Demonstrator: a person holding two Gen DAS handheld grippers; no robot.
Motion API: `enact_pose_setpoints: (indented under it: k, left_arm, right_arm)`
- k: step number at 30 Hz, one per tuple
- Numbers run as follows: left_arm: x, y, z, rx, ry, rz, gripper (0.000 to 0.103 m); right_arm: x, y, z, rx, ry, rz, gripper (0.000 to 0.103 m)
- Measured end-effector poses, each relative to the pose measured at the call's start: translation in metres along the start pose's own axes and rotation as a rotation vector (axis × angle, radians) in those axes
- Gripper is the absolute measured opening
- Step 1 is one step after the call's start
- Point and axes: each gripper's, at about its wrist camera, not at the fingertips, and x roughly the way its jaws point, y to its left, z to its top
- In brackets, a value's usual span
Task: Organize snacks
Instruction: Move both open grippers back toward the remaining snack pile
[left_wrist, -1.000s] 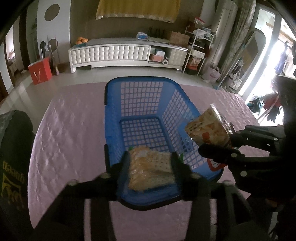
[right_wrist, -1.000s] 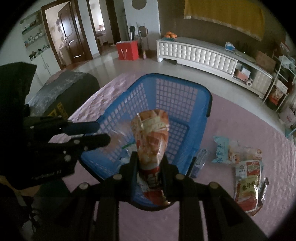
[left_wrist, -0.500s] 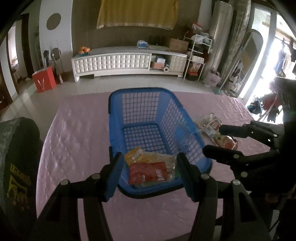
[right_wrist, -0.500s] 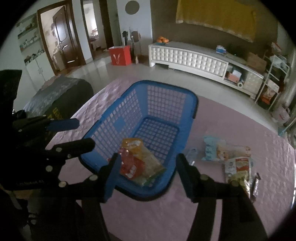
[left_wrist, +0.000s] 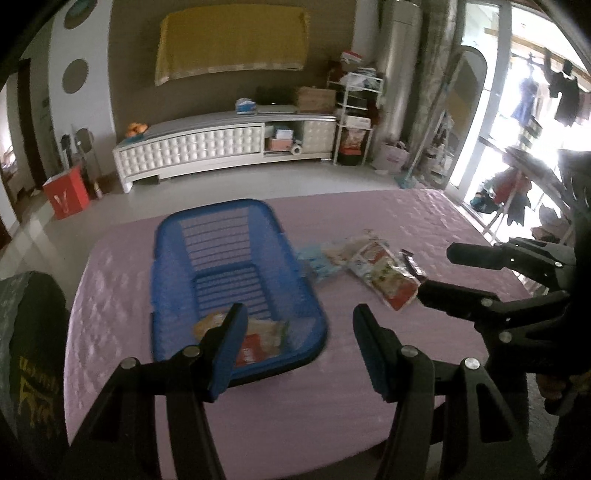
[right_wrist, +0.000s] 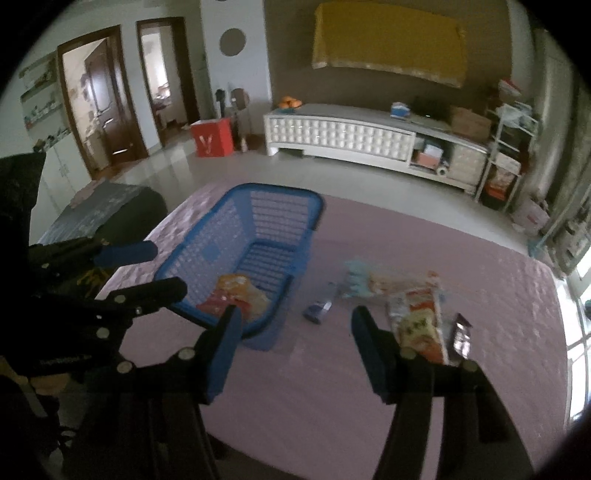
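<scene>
A basket (left_wrist: 236, 236) stands on a quilted table cover (left_wrist: 110, 295), toward its left side. Snack packets (left_wrist: 255, 336) lie inside the basket at its near end. To the right of the basket, on the cover, more snack packs (right_wrist: 417, 317) lie in a loose cluster, with a small wrapped item (right_wrist: 317, 308) between them and the basket. Behind the table, a long low cabinet (left_wrist: 221, 147) runs along the far wall.

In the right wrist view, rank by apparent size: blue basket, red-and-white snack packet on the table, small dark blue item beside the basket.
1. Blue basket.
2. Red-and-white snack packet.
3. Small dark blue item, clearly the smallest, though blurred.
</scene>
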Motion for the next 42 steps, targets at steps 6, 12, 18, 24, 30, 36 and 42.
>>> enact_pose_setpoints:
  k: [6, 12, 18, 24, 30, 36, 42]
  left_arm:
    - [0.018, -0.04, 0.01, 0.042, 0.016, -0.032, 0.057]
    - [0.043, -0.078, 0.022, 0.08, 0.038, -0.062, 0.057]
    - [0.081, -0.113, 0.027, 0.122, 0.072, -0.086, 0.07]
    - [0.122, -0.129, 0.026, 0.132, 0.14, -0.09, 0.07]
    - [0.166, -0.13, 0.025, 0.06, 0.239, -0.149, 0.07]
    - [0.204, -0.127, 0.024, -0.036, 0.294, -0.187, 0.07]
    - [0.235, -0.132, 0.025, -0.072, 0.299, -0.157, 0.07]
  right_arm:
    - [-0.017, -0.039, -0.014, 0.062, -0.012, -0.037, 0.066]
    - [-0.027, -0.08, -0.029, 0.128, -0.012, -0.063, 0.066]
    - [-0.019, -0.123, -0.045, 0.185, 0.017, -0.085, 0.066]
    - [0.004, -0.16, -0.06, 0.236, 0.074, -0.101, 0.07]
    - [0.027, -0.18, -0.072, 0.239, 0.121, -0.115, 0.07]
    - [0.048, -0.2, -0.081, 0.242, 0.161, -0.134, 0.07]
    - [0.069, -0.213, -0.079, 0.22, 0.174, -0.159, 0.084]
